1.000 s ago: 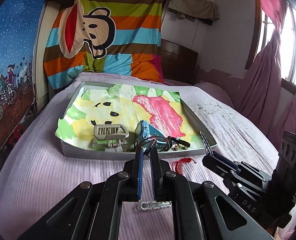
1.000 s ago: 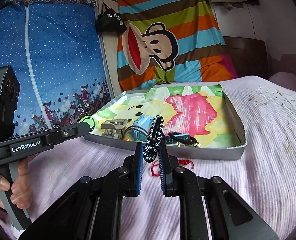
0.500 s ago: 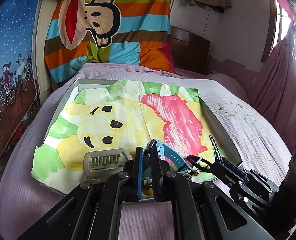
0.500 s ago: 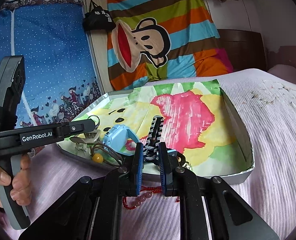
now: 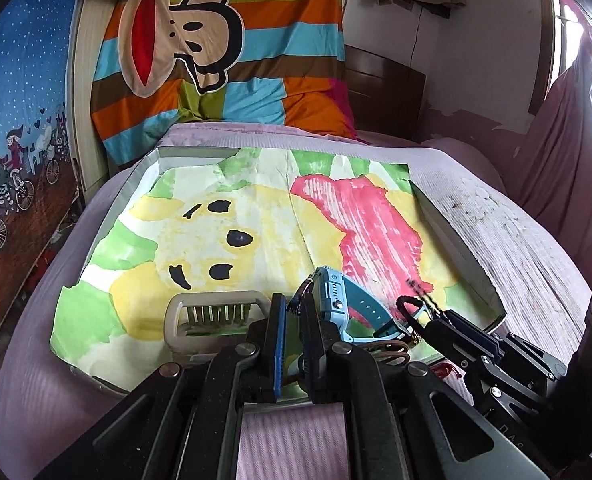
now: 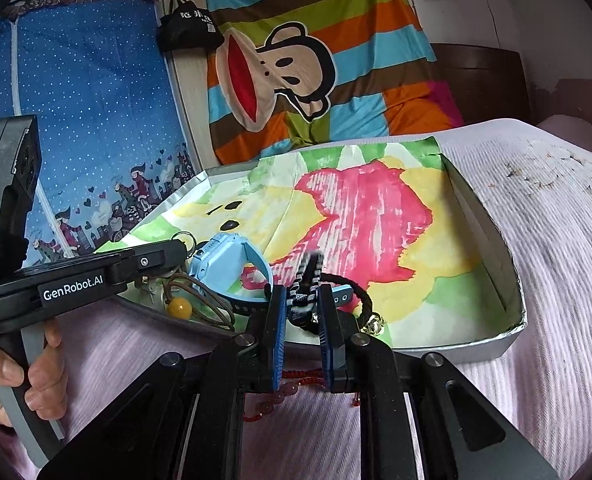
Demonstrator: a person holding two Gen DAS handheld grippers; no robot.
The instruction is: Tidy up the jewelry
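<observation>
Left wrist view: the left gripper (image 5: 293, 344) has its jaws nearly together with only a narrow gap, and I cannot tell whether anything sits between them. Just ahead on its left lies a beige plastic hair comb clip (image 5: 215, 318); ahead on its right, a light-blue children's smartwatch (image 5: 338, 300) rests in the shallow grey cardboard tray (image 5: 462, 240) lined with a painted paper. The right gripper enters from the right.

Right wrist view: the right gripper (image 6: 303, 328) is clamped on a black-and-white braided cord bracelet (image 6: 307, 280), which sits low between the pads and rises up and away over the tray's near edge. Its long axis runs roughly forward along the fingers. It looks light, soft and floppy, so a mid-band pinch seems apt; the free end blurs. A red beaded string (image 6: 291, 390) lies beneath the gripper on the lilac bedspread (image 6: 556, 280).
</observation>
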